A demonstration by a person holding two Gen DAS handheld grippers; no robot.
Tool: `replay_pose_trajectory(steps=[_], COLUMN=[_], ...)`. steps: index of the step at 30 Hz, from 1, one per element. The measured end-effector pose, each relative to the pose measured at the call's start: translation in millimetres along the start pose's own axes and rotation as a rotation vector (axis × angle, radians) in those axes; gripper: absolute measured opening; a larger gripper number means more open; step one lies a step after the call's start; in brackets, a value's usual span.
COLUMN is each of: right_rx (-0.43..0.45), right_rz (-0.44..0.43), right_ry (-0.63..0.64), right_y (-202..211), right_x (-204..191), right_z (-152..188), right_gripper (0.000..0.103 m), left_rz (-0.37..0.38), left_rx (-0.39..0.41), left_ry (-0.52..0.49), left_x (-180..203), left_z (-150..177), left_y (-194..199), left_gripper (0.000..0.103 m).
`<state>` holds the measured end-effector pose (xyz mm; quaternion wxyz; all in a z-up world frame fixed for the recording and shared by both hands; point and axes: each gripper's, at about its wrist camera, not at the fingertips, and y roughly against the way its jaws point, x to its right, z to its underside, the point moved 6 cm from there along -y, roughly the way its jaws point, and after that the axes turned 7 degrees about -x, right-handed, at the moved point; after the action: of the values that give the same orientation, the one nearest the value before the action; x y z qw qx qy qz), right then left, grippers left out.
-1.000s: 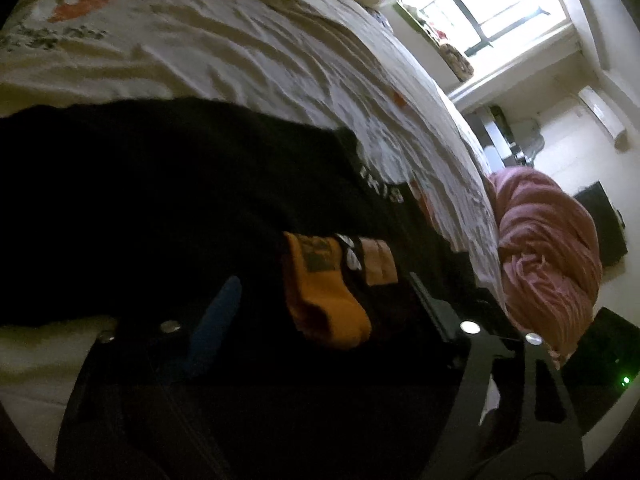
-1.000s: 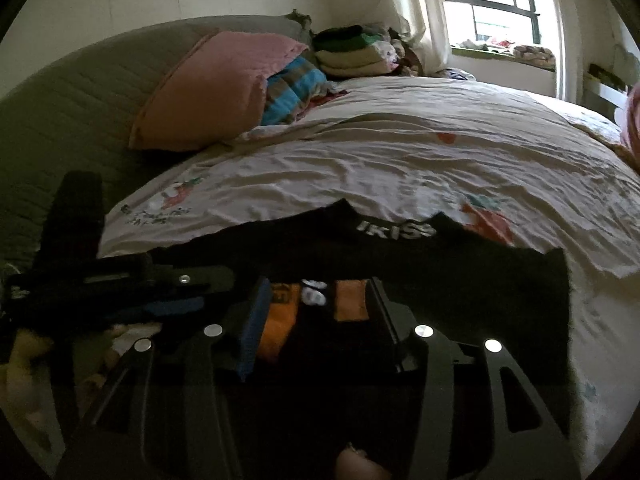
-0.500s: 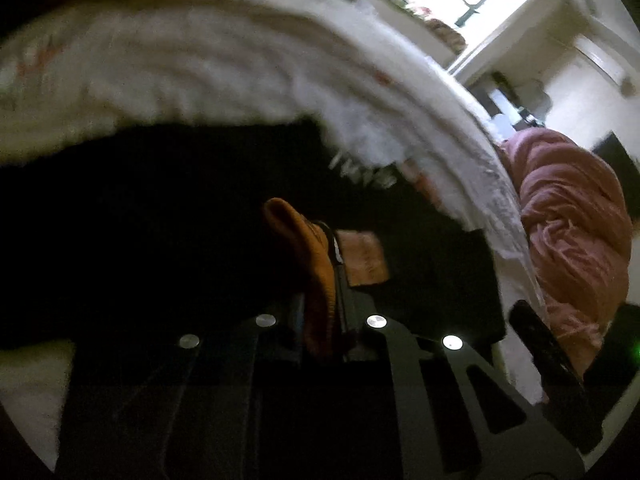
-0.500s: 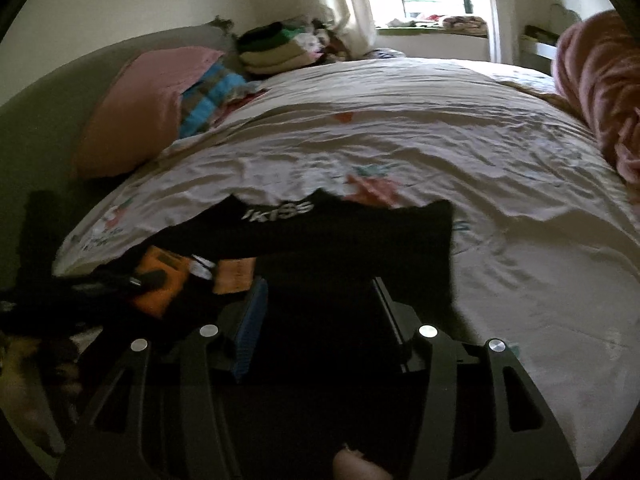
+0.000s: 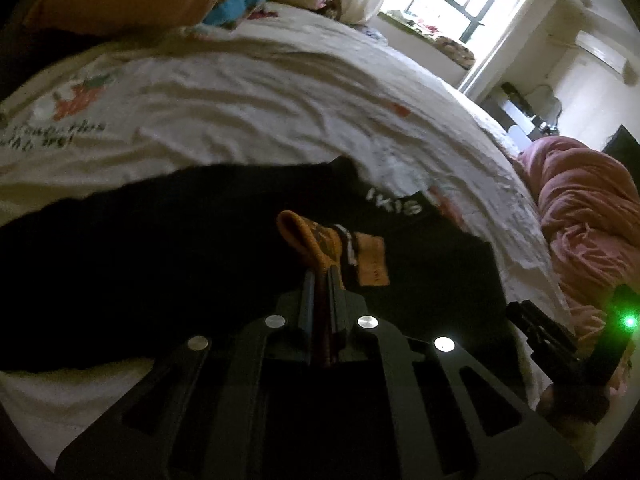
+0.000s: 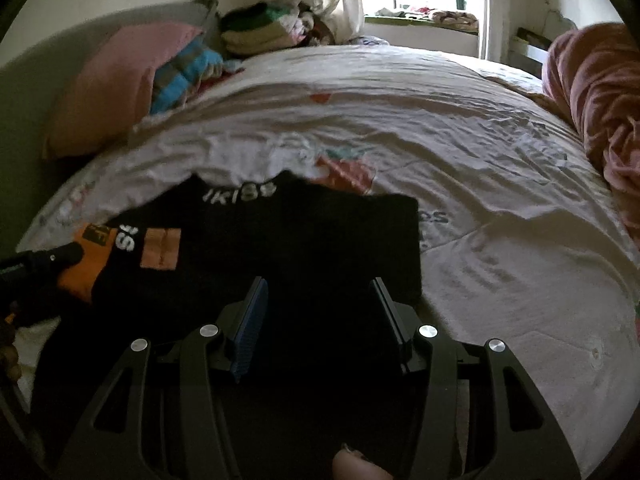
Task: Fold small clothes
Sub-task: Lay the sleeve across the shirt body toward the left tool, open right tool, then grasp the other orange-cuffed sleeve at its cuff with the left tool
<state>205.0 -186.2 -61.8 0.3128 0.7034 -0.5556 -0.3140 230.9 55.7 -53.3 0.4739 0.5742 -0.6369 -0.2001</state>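
Pinching the orange sock atop the black garment — left gripper clamped. Right gripper hovers over that garment — fingers apart, empty

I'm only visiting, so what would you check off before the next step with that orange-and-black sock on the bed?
1. Left hand-held gripper shut on the orange-and-black sock: ok, orange cuff pinched between its fingers.
2. Right hand-held gripper free: ok, jaws apart, nothing clamped.
3. Right hand-held gripper lined up with the sock: not ok, the sock lies off to its left; only the black garment lies under it.
4. Whole sock visible: cannot tell, its dark parts blend into the black garment.
5. Room on the bedsheet for folding: ok, open sheet to the right.
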Motion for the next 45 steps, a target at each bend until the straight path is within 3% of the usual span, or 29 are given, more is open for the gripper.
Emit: replay_pose_trajectory(steps=[5, 12, 20, 24, 28, 32, 39, 45], right_rx=[-0.056, -0.170, -0.138, -0.101, -0.060, -0.035, -0.003, 0.025], right_rz=[0.015, 0.053, -0.005, -0.036, -0.067, -0.095, -0.137, -0.167], right_ry=[0.046, -0.009, -0.013, 0.000, 0.015, 0.034, 0.083, 0.126], right_y=[-19.8, -45.9, -31.7, -16.9, -1.1, 10.5, 25.2, 35.9], right_x=[-6.2, 17.8, 11.3, 1.0, -12.1, -26.2, -54.6, -77.2], right_z=[6.6, 21.0, 21.8, 17.5, 13.2, 10.5, 9.7, 9.8], right_gripper=[0.051, 0.054, 0.065, 0.077, 0.089, 0.096, 0.098, 0.098], left_rz=[-0.038, -0.081, -0.118, -0.134, -0.152, -0.176, -0.206, -0.232], left_rx=[-0.017, -0.059, -0.045, -0.028, -0.017, -0.002, 0.028, 0.059], left_ry=[0.007, 0.017, 0.007, 0.016, 0.013, 0.017, 0.035, 0.025], left_x=[-13.7, -27.0, -28.3, -33.0, -34.7, -38.5, -46.8, -52.4], left_z=[6.7, 18.8, 21.3, 22.3, 23.1, 25.9, 31.7, 35.1], left_y=[-8.6, -25.4, -14.5, -2.3, 8.1, 18.7, 38.3, 56.0], left_gripper=[0.001, 0.001, 0.005, 0.024, 0.037, 0.059, 0.086, 0.093])
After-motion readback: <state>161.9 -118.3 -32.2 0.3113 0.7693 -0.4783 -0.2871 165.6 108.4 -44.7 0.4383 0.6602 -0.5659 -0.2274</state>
